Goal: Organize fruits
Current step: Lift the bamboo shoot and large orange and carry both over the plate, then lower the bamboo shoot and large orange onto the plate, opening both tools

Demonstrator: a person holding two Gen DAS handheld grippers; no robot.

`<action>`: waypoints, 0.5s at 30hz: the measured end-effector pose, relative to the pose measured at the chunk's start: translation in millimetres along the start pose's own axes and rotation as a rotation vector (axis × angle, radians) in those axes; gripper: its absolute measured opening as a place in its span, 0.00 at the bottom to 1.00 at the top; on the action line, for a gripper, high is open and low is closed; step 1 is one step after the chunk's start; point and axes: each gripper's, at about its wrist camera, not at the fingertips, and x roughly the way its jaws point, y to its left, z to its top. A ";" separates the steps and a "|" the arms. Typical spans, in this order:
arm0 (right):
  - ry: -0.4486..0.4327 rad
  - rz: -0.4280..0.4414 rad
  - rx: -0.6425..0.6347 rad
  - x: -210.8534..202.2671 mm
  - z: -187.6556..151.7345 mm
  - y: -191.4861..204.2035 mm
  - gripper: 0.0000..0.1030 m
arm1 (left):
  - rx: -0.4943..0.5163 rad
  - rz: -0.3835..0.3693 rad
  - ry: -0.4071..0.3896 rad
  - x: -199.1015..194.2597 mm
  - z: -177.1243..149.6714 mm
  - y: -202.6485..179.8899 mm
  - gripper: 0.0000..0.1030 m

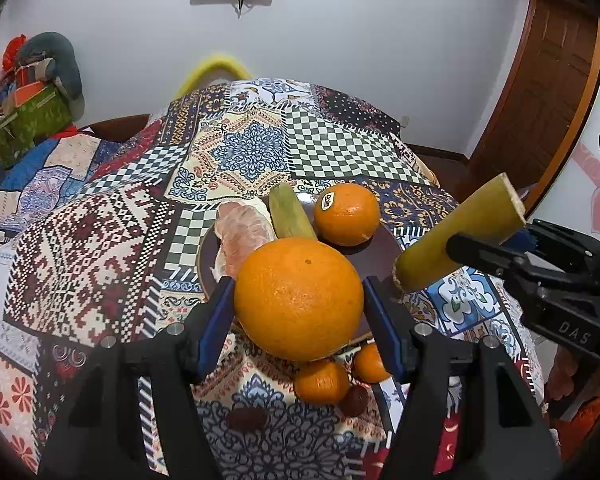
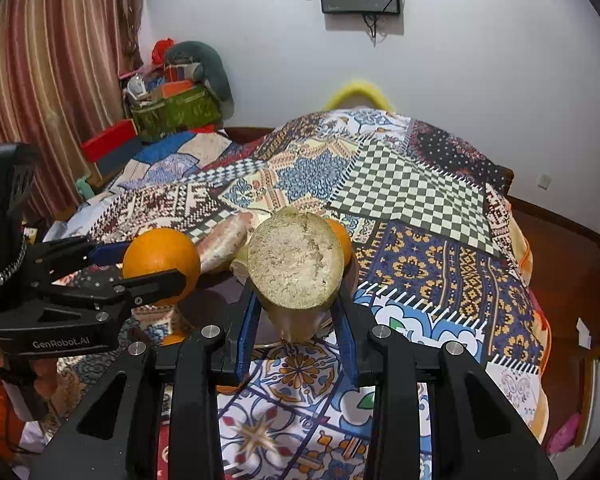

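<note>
My left gripper (image 1: pixel 299 298) is shut on a large orange (image 1: pixel 299 298) and holds it above the near rim of a dark plate (image 1: pixel 384 242). On the plate lie a stickered orange (image 1: pixel 347 213), a sugarcane piece (image 1: pixel 290 212) and a peeled pomelo segment (image 1: pixel 242 236). My right gripper (image 2: pixel 296 312) is shut on a second sugarcane piece (image 2: pixel 294 264), held tilted right of the plate; it also shows in the left wrist view (image 1: pixel 460 232). The held orange also shows in the right wrist view (image 2: pixel 162 258).
Two small tangerines (image 1: pixel 322 382) (image 1: pixel 370 362) and two dark red dates (image 1: pixel 247 418) (image 1: pixel 355 400) lie on the patchwork cloth (image 1: pixel 100 248) in front of the plate. Boxes and bags (image 2: pixel 172 108) are stacked at the far left.
</note>
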 end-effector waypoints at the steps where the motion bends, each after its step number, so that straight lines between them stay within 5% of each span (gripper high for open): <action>1: 0.008 0.000 -0.005 3.6 -0.4 -0.2 0.31 | 0.003 -0.001 0.004 3.2 0.3 -0.3 0.61; 15: 0.001 0.036 -0.024 28.7 10.2 -0.6 0.31 | 0.024 -0.002 0.042 30.3 5.9 -0.6 0.62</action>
